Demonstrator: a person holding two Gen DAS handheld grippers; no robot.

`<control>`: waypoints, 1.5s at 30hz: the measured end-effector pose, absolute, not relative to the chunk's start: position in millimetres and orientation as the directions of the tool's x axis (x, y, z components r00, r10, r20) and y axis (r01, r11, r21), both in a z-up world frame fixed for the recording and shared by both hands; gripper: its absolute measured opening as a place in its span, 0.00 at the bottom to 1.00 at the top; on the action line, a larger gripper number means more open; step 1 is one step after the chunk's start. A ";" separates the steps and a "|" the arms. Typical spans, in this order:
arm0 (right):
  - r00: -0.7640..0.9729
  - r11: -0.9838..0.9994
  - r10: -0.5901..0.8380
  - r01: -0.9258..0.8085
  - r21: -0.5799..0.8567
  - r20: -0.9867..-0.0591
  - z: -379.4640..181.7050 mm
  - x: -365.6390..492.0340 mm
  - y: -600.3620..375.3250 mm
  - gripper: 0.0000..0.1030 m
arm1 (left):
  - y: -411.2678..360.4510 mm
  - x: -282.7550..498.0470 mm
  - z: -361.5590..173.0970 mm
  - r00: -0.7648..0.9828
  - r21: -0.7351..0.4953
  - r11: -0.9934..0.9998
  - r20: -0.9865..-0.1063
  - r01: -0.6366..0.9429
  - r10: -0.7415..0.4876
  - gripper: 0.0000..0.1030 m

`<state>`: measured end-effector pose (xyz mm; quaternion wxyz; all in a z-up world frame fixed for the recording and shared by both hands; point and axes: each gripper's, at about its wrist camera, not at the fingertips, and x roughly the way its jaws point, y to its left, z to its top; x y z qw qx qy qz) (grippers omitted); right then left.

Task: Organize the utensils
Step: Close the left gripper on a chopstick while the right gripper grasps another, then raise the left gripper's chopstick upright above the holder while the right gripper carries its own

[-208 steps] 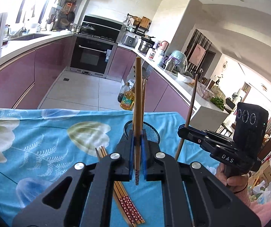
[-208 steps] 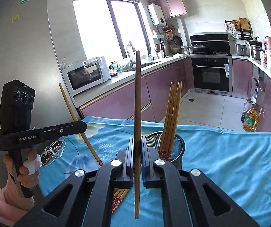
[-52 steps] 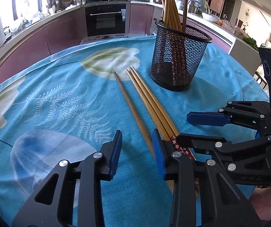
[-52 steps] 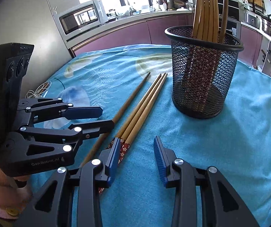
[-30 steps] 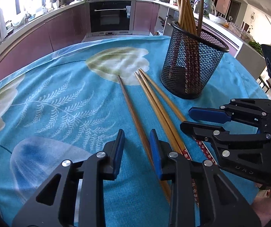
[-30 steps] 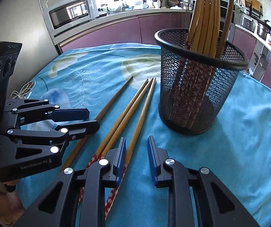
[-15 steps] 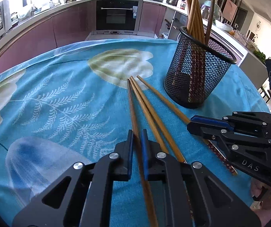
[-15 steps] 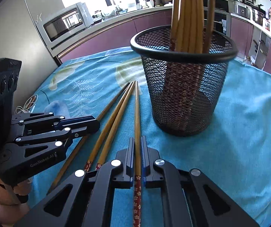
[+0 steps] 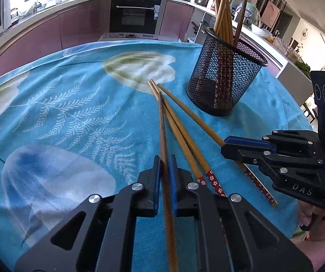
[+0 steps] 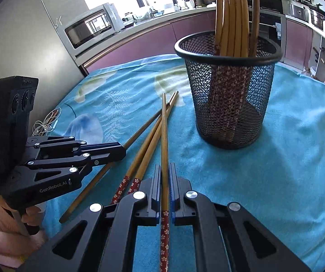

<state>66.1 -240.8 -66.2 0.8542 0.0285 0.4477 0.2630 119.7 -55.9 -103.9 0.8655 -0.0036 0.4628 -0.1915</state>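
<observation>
Kitchen table under a blue floral cloth (image 9: pixel 71 113): left gripper (image 9: pixel 164 165) clamps a plain chopstick (image 9: pixel 162 124), right gripper (image 10: pixel 164 174) a flower-patterned chopstick (image 10: pixel 164 136), each gripped for transfer into the mesh holder (image 10: pixel 228 104) toward the far edge.

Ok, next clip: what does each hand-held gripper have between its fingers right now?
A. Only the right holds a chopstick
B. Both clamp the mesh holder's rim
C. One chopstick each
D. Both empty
C: the left hand-held gripper is shut on a plain brown chopstick, and the right hand-held gripper is shut on a flower-patterned chopstick; two more chopsticks lie on the cloth.
</observation>
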 end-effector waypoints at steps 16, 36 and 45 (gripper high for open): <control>0.469 0.861 0.471 -0.429 0.273 -0.747 -65.7 72.7 -238.6 0.06 | -60.8 128.8 -103.5 0.507 -0.159 0.932 -0.803 0.326 -0.314 0.08; 0.609 0.824 0.562 -0.470 0.316 -0.560 6.5 38.0 -282.1 0.06 | -45.0 99.4 -27.2 0.578 -0.264 0.872 -0.664 0.412 -0.474 0.07; 0.661 0.824 0.566 -0.470 0.317 -0.492 30.4 37.9 -300.4 0.06 | -34.6 88.6 6.9 0.604 -0.321 0.831 -0.575 0.453 -0.552 0.07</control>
